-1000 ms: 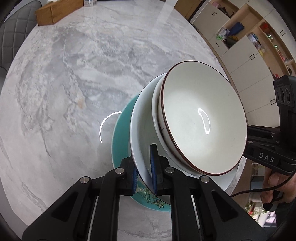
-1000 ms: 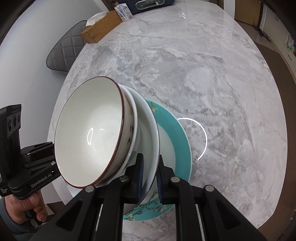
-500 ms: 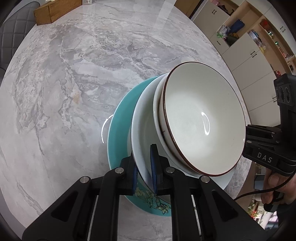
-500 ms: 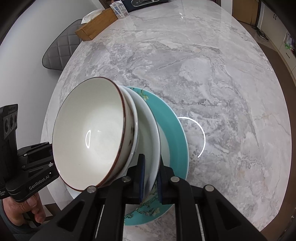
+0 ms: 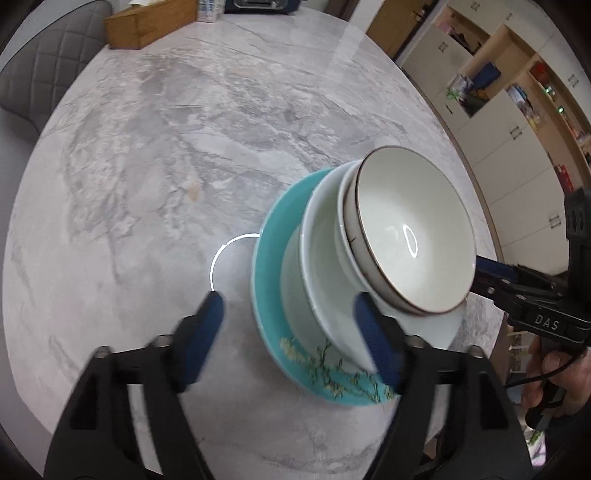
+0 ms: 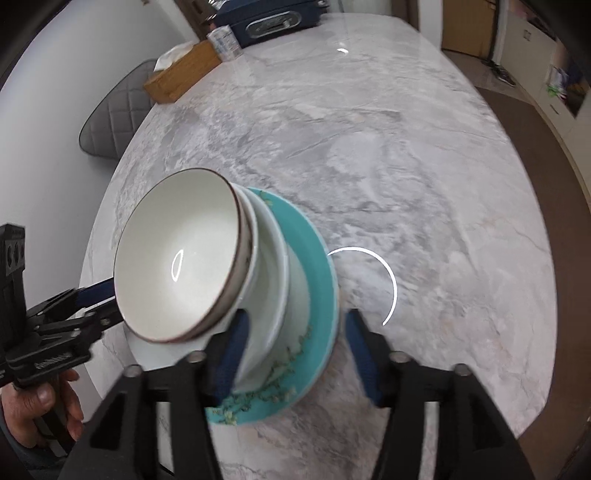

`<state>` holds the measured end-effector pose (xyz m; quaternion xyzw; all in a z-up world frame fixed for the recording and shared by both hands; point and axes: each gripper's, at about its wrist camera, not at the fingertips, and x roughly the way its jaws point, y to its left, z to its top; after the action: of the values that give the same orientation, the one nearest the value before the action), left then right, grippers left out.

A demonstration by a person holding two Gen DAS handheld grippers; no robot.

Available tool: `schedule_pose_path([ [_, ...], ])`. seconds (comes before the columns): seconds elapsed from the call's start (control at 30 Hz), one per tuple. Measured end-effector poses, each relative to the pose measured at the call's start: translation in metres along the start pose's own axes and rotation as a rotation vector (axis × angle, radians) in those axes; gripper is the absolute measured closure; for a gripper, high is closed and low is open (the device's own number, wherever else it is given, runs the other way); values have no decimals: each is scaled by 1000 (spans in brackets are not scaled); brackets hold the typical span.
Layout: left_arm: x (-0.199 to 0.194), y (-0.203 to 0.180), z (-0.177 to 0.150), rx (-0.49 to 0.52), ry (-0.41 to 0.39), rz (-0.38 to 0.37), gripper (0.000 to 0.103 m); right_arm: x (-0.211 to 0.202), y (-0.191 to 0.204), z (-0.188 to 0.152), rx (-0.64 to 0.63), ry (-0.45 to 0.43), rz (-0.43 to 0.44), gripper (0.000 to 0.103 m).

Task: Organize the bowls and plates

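- Your left hand-held gripper (image 5: pixel 288 332) is opening; its blue pads (image 5: pixel 373 339) stand wide on either side of the stack's near rim and press on nothing.
- Your right hand-held gripper (image 6: pixel 293 347) is opening as well; one pad (image 6: pixel 231 354) sits by the white dishes, the other out beyond the teal rim, neither gripping.
- Between both pairs of jaws sits the stack: a teal plate (image 5: pixel 269 266) with a flower pattern lies flat on the table (image 5: pixel 147 166), near its front edge.
- On that plate rests a pale white bowl (image 5: pixel 321 258), and nested in it a smaller white bowl (image 5: pixel 345 221).
- On top sits a cream bowl with a dark brown rim (image 5: pixel 410 229), upright and empty.
- In the right wrist view, your hand (image 6: pixel 48 402) holds the left gripper's handle just beside the stack.
- At the far end of the table lie a wooden box (image 5: pixel 147 22) and, in the right wrist view, a dark blue case (image 6: pixel 269 20).
- Off the table's far left stands a grey quilted chair (image 6: pixel 114 114); cupboards (image 5: pixel 509 122) line the room to the right.
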<state>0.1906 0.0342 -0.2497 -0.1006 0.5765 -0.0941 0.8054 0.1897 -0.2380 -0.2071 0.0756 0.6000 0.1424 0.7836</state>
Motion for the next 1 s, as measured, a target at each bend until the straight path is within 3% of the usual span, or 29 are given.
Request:
schedule_pose_path([
  [0.07,-19,4,-8,-20,-25,6,0,-18,-7,-11,32,-40,11,18],
  [0.23,-61,6,-28,-44,-90,118,0,-43,-9,-30,58,-98,5,0],
  [0.33,-86,4,-45,-93,-190,128,0,-51,-4,-35,23,-125,-5,0],
  [0.43,-103,-4,-62,-150,-200,123,0,-63,2,-40,-27,-162,24,0],
  [0.53,-126,-24,-83,-173,-264,167,0,-80,6,-43,-74,-209,41,0],
  [0.67,-152,-63,-98,-161,-271,303,0,-114,13,-49,-113,-250,53,0],
  [0.77,-179,-97,-111,-125,-343,433,0,-148,18,-59,-120,-293,45,0],
  [0.8,-188,-107,-116,-113,-360,445,0,-158,19,-63,-118,-299,39,0],
  [0.9,-212,-125,-131,-95,-411,375,0,-186,27,-74,-117,-313,40,0],
  [1.0,-222,-130,-137,-116,-376,330,0,-212,40,-89,-135,-352,20,0],
])
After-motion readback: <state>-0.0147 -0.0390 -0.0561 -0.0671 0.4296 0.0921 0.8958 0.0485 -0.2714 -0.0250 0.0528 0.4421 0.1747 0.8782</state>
